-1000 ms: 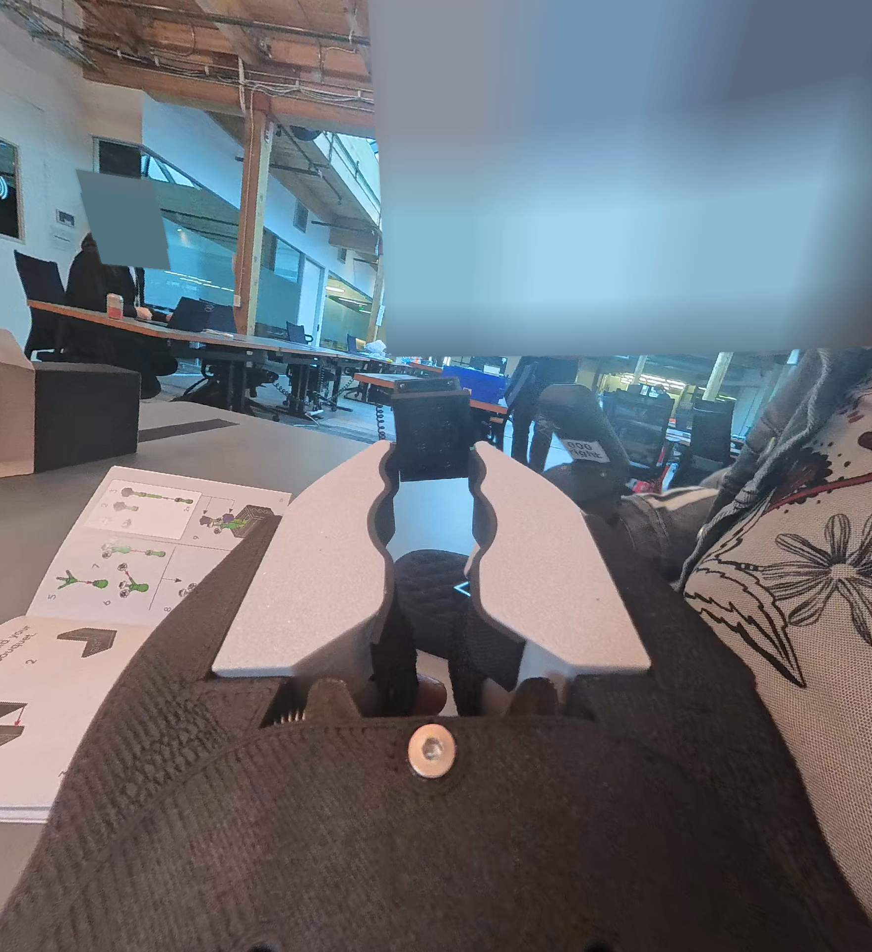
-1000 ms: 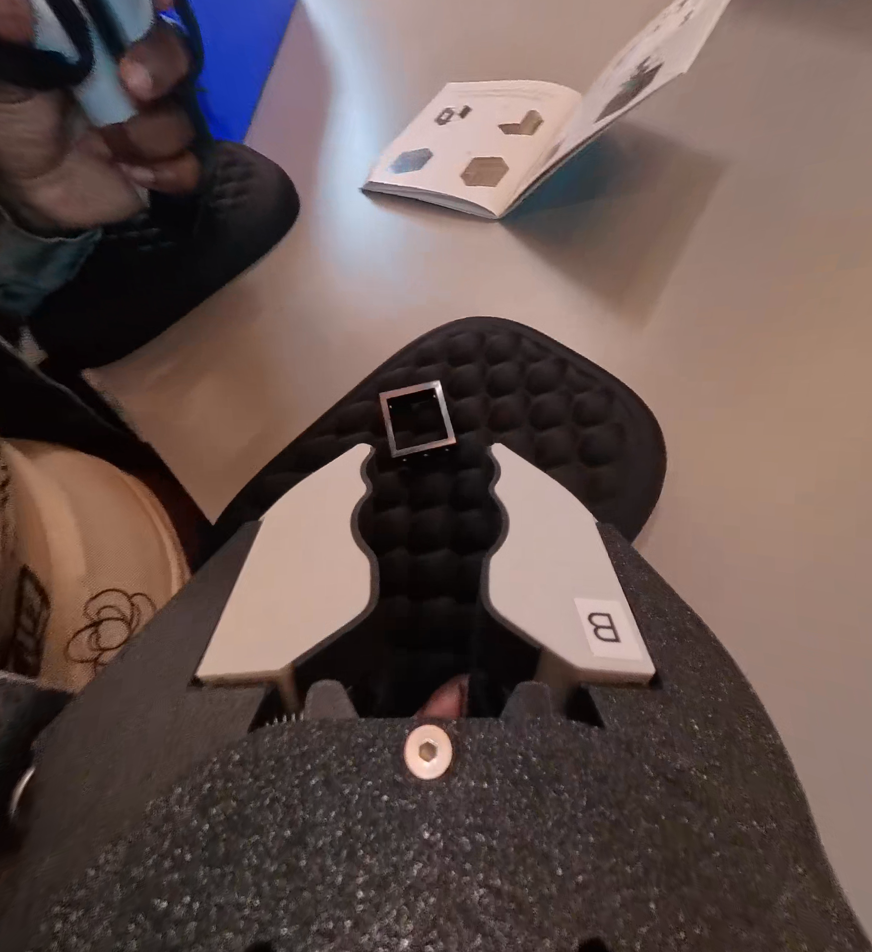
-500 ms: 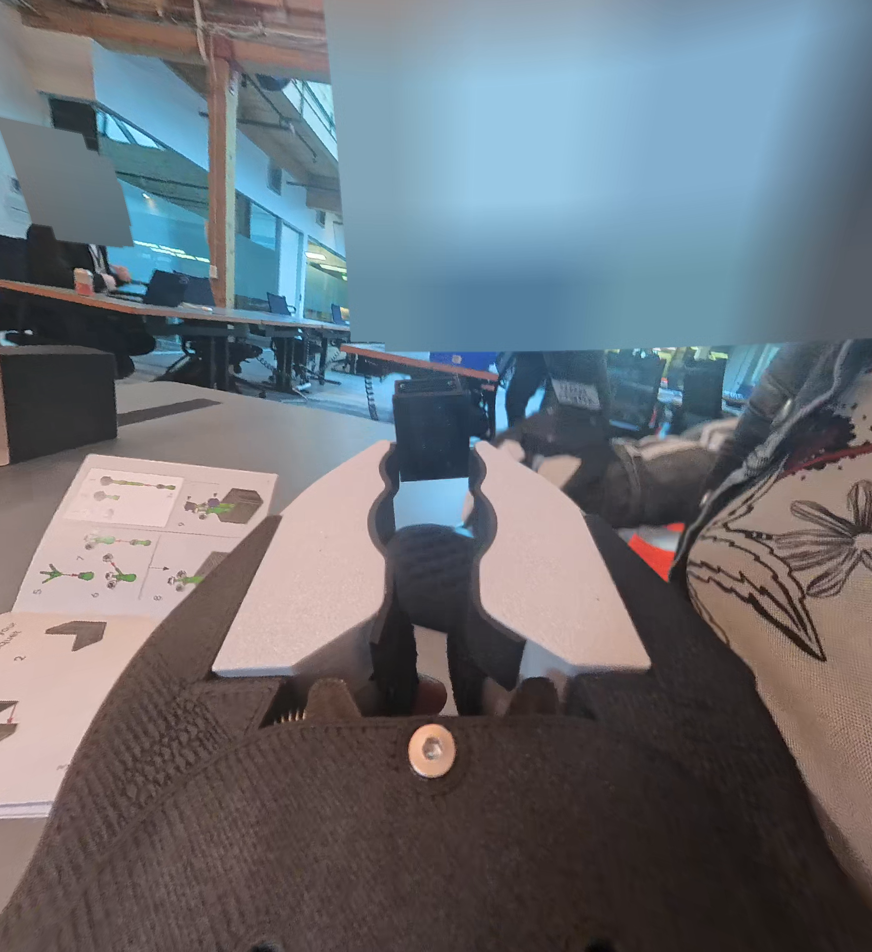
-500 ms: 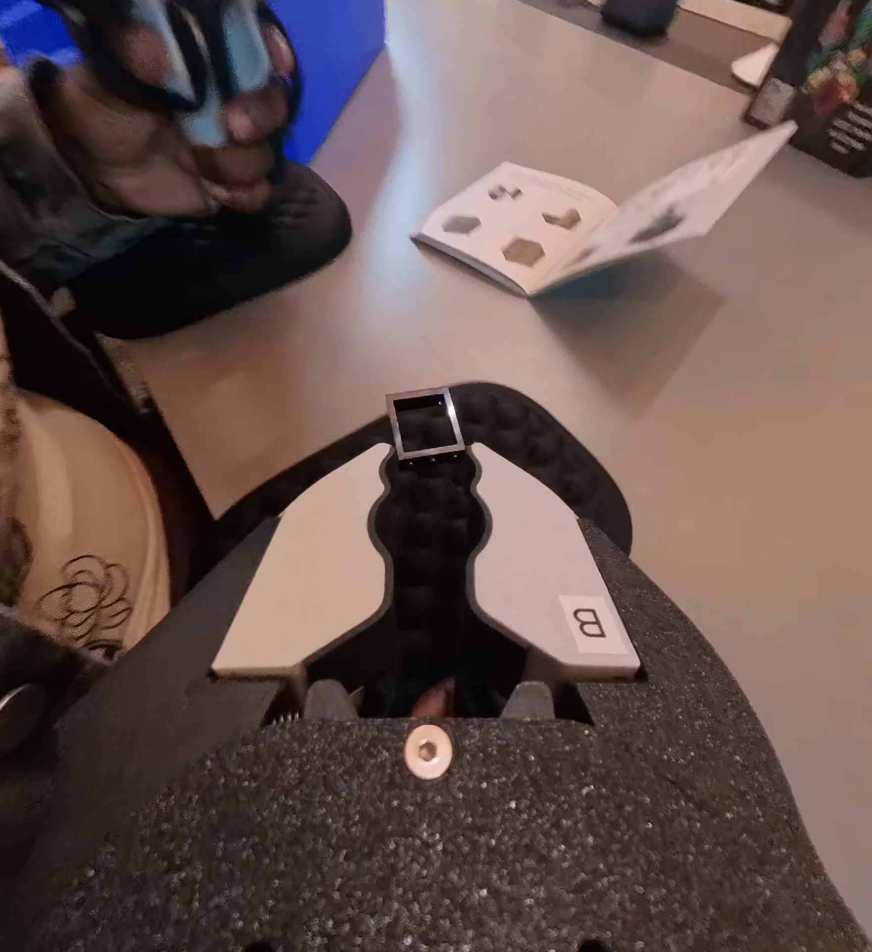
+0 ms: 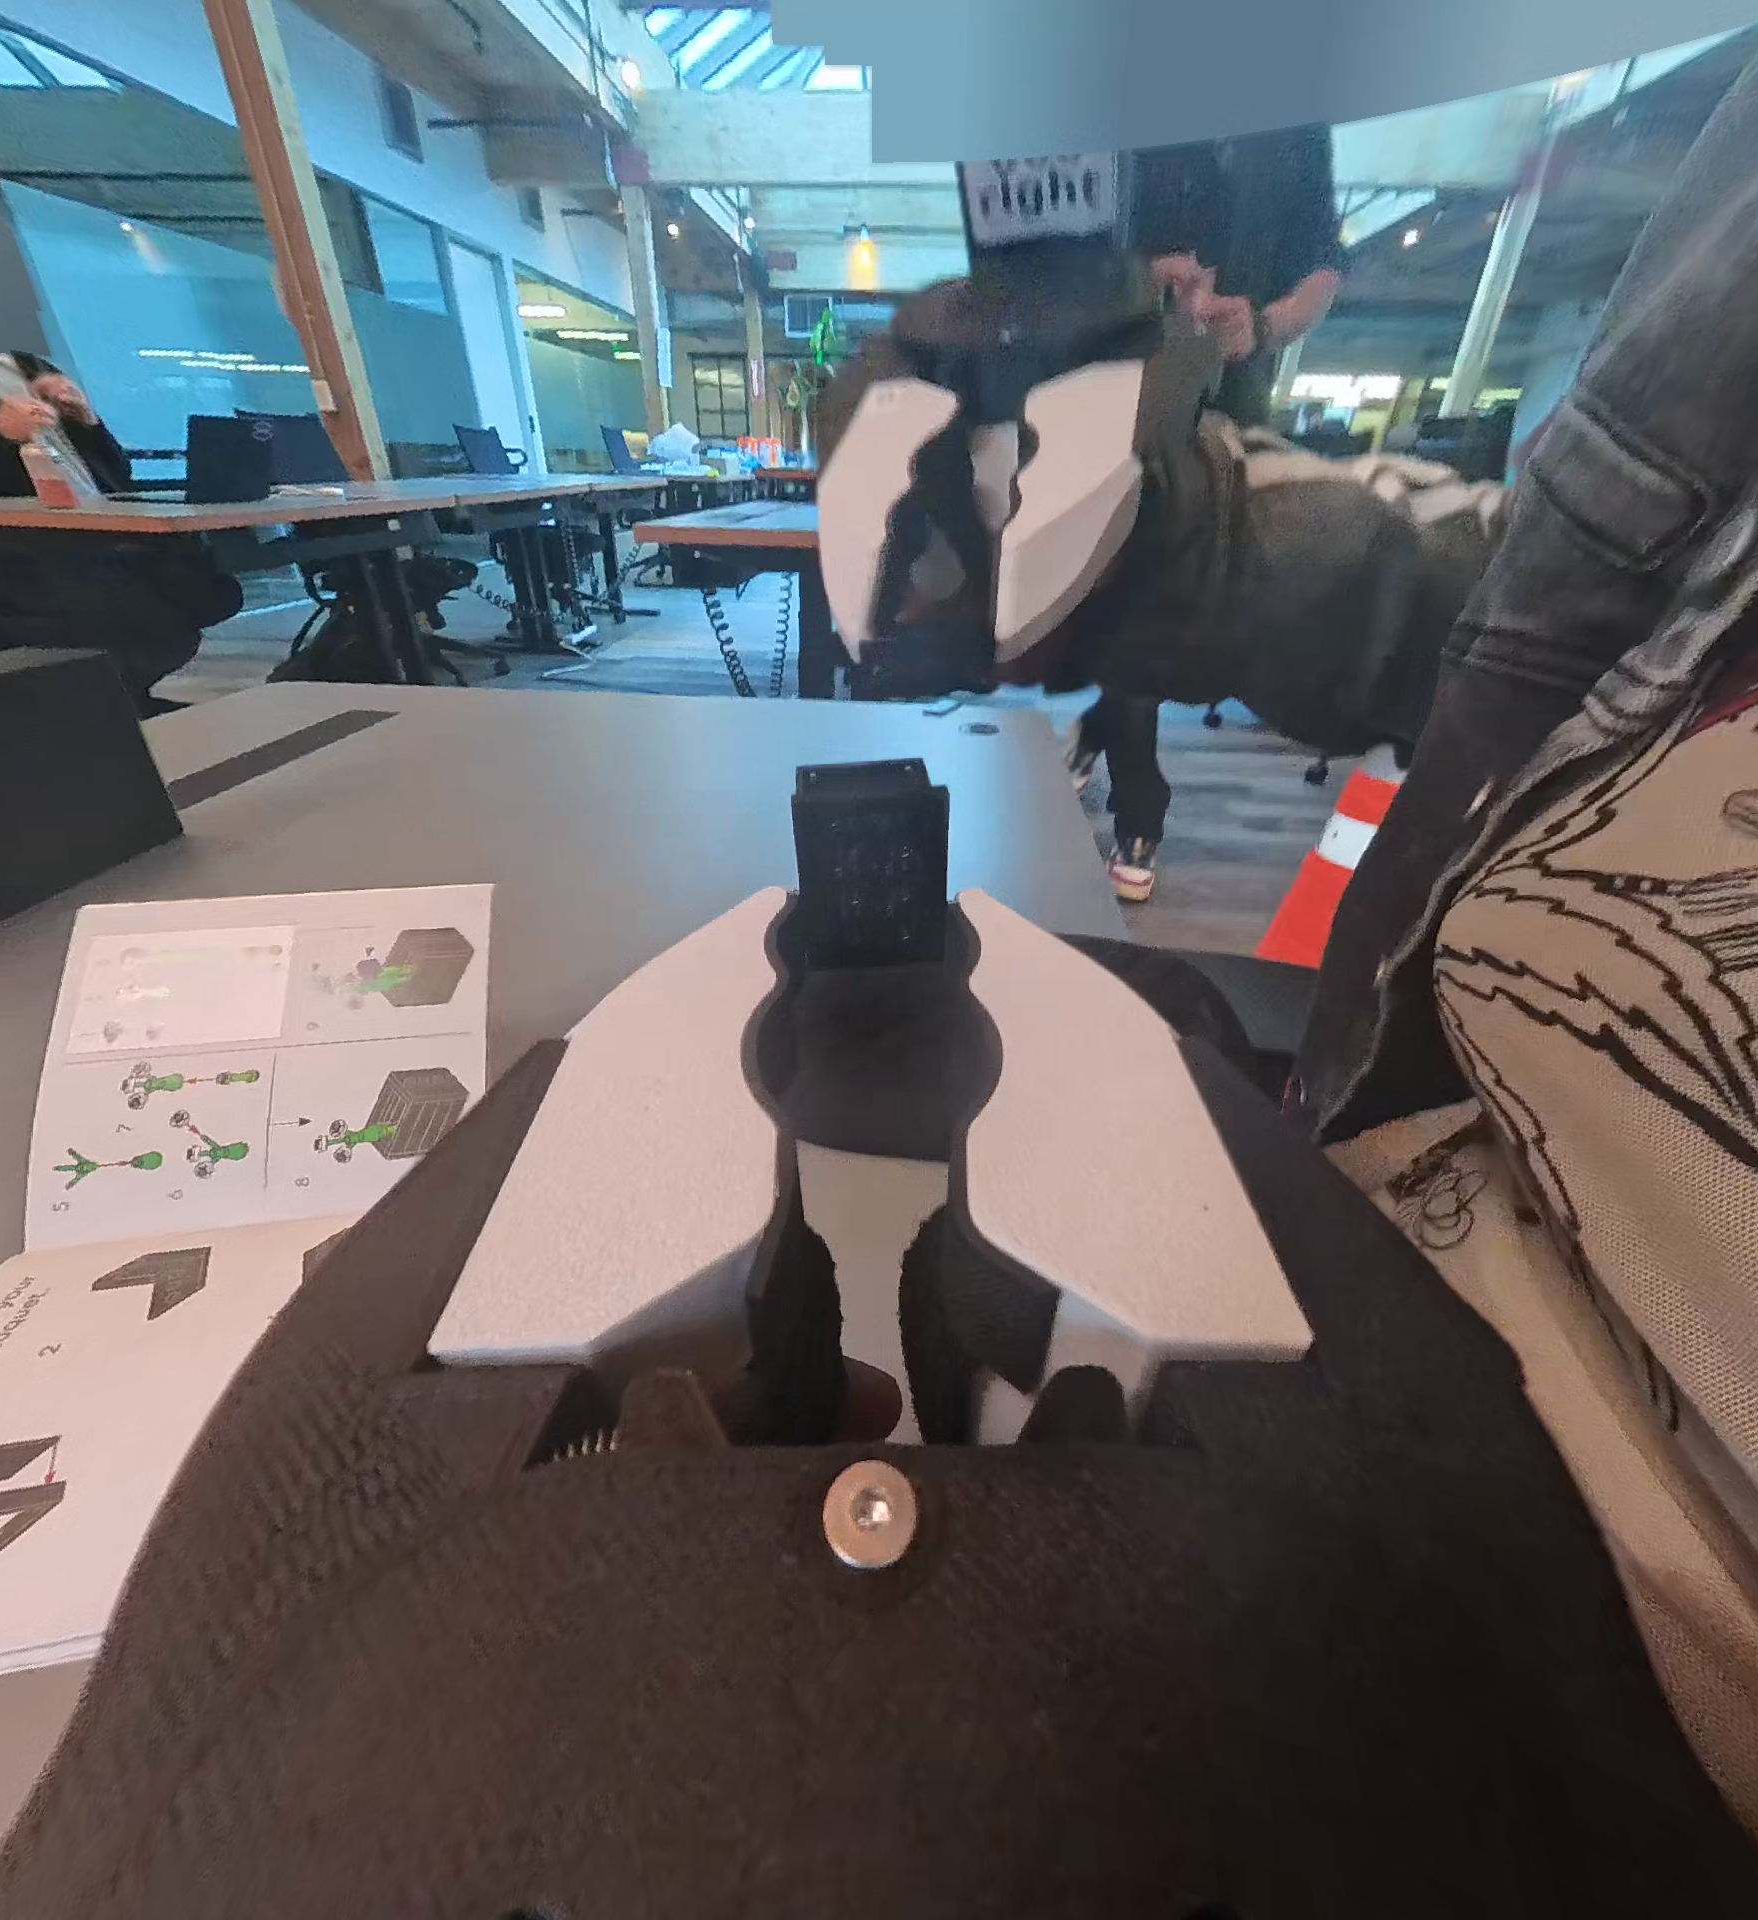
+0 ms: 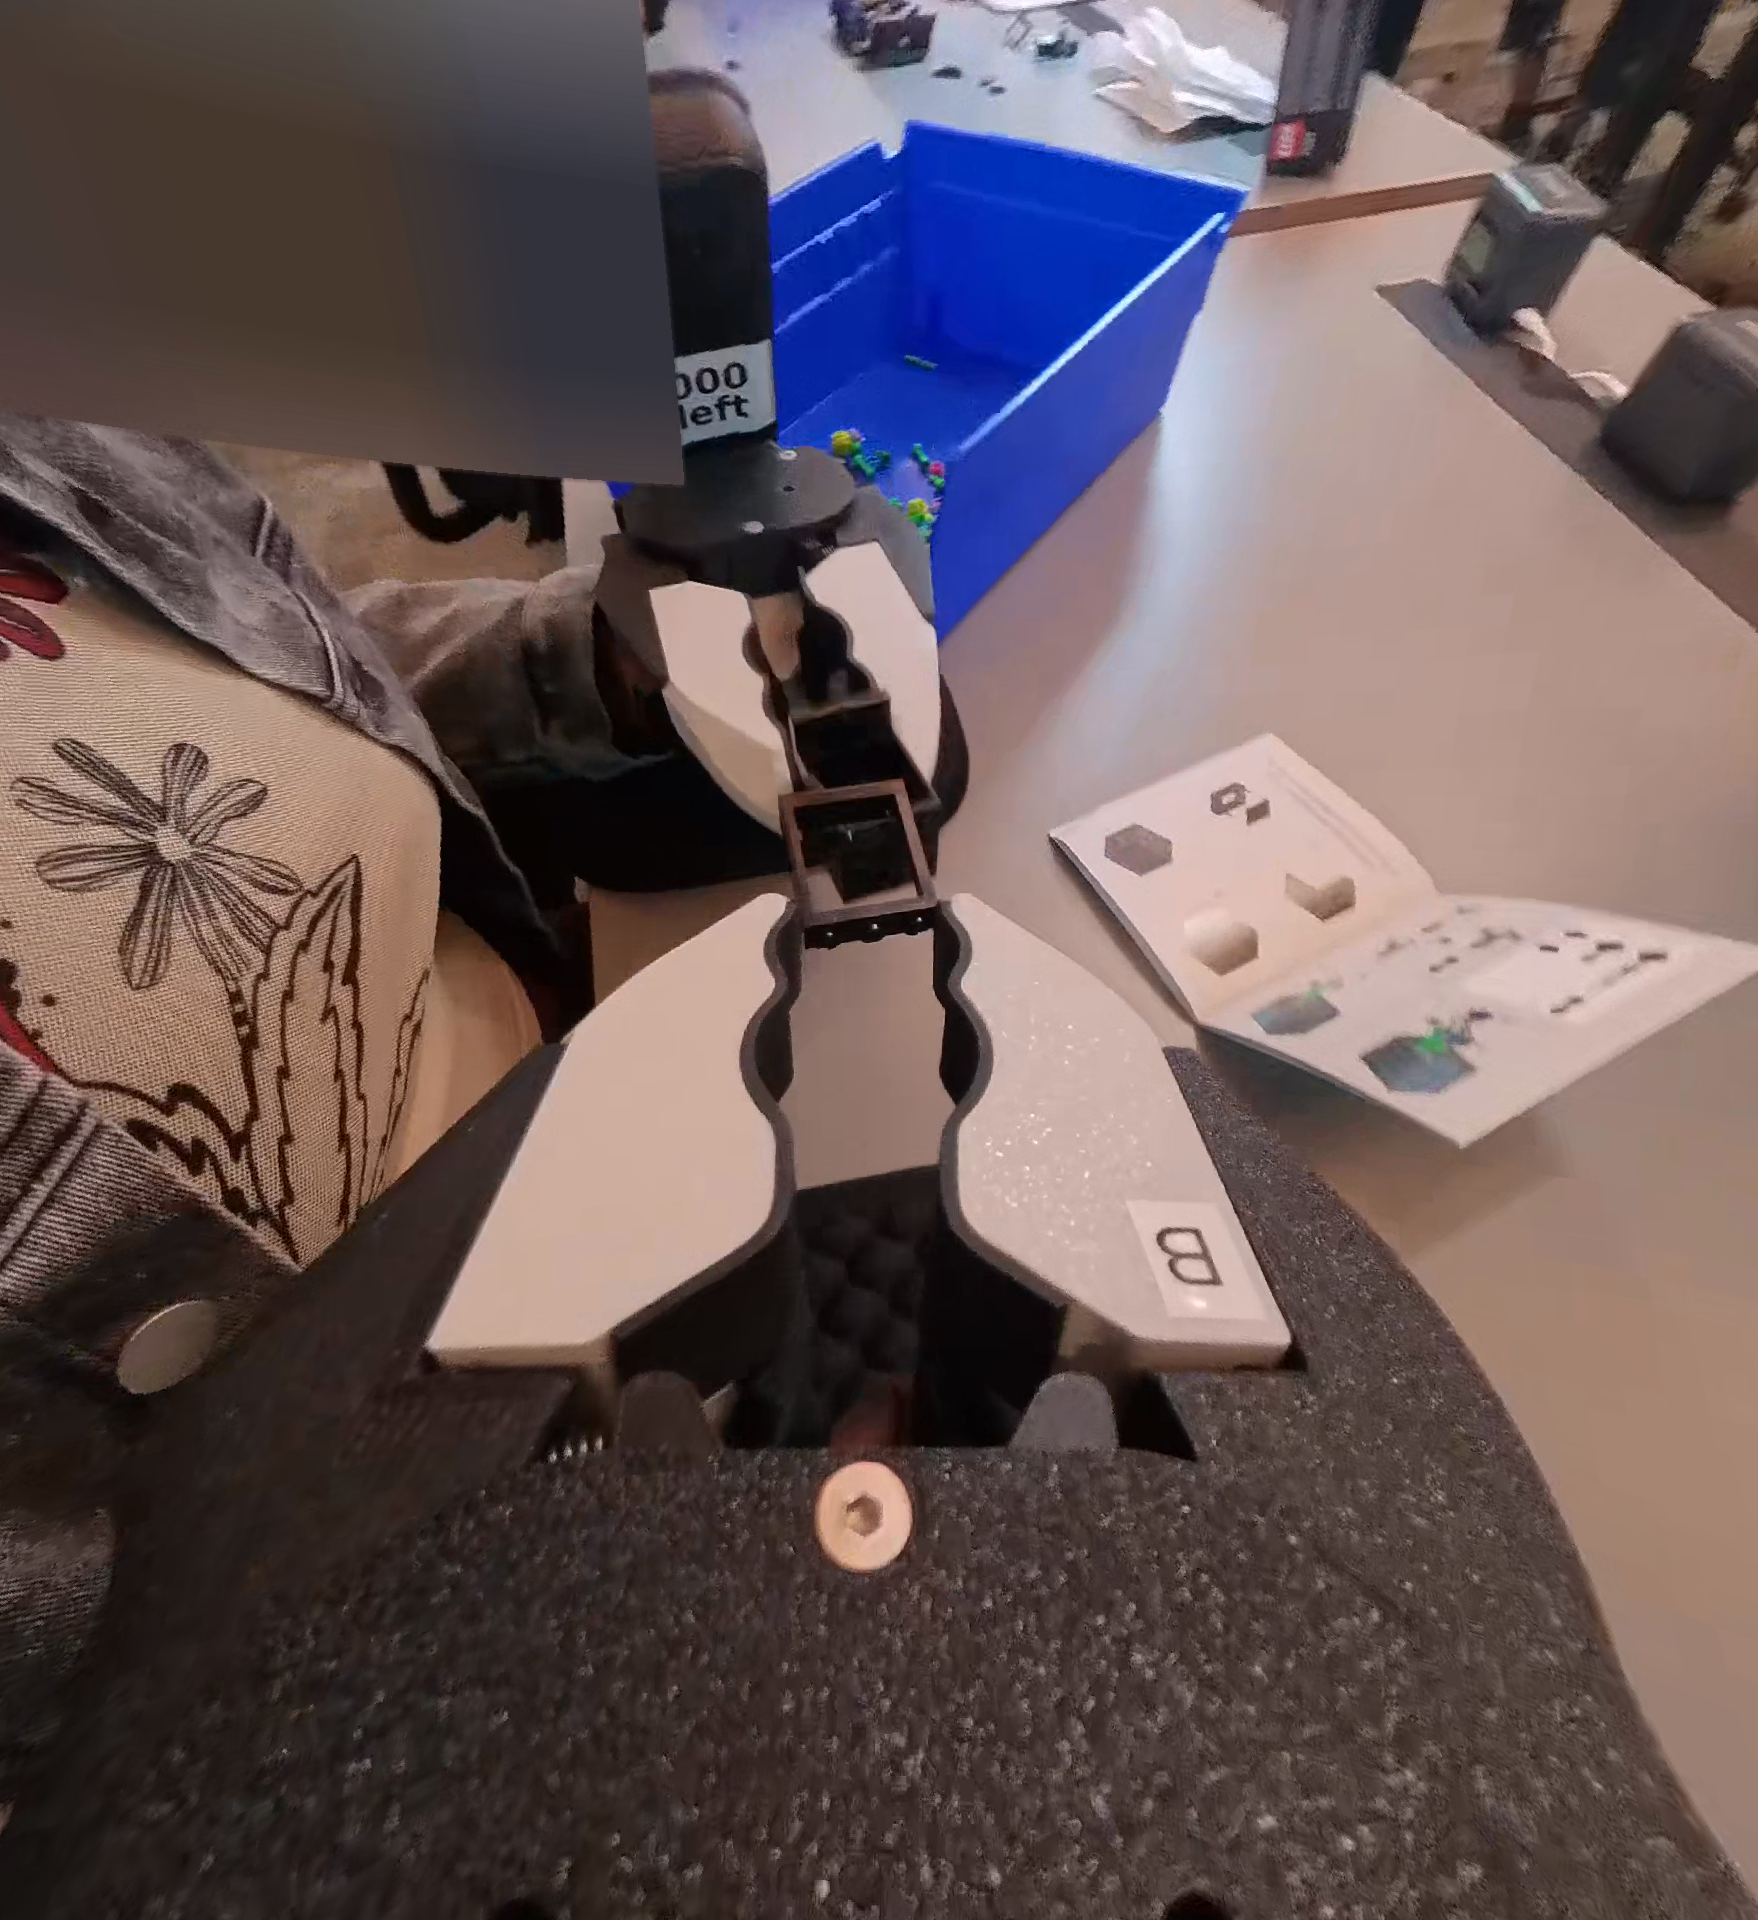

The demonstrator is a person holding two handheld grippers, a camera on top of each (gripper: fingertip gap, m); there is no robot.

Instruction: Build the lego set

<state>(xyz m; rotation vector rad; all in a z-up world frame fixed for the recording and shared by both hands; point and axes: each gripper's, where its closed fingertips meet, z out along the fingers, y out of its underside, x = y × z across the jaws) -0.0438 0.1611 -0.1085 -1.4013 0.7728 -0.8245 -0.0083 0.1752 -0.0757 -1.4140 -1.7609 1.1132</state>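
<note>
My left gripper [image 5: 870, 914] is shut on a black hollow box-shaped lego piece [image 5: 870, 857] that stands out past its fingertips. My right gripper [image 6: 867, 914] is shut on a thin black square frame piece [image 6: 859, 857]. In the right wrist view the left gripper [image 6: 849, 769] faces mine, and its black box piece [image 6: 844, 743] sits just behind the frame, nearly touching it. In the left wrist view the right gripper [image 5: 932, 634] hangs blurred above and beyond the box piece, fingers pointing down.
An open instruction booklet [image 6: 1374, 935] lies on the grey table [image 6: 1322, 623], also in the left wrist view [image 5: 262, 1049]. A blue bin [image 6: 989, 343] with small coloured pieces stands behind. Dark boxes [image 6: 1727, 405] stand far right. A person's patterned clothing [image 6: 179, 831] is close by. Across from one pair of fingers to the other is roughly 6 cm.
The right gripper has lifted off the black mat and swung toward the left gripper, bringing the frame up to the box piece. The left gripper has tilted downward, still holding its piece.
</note>
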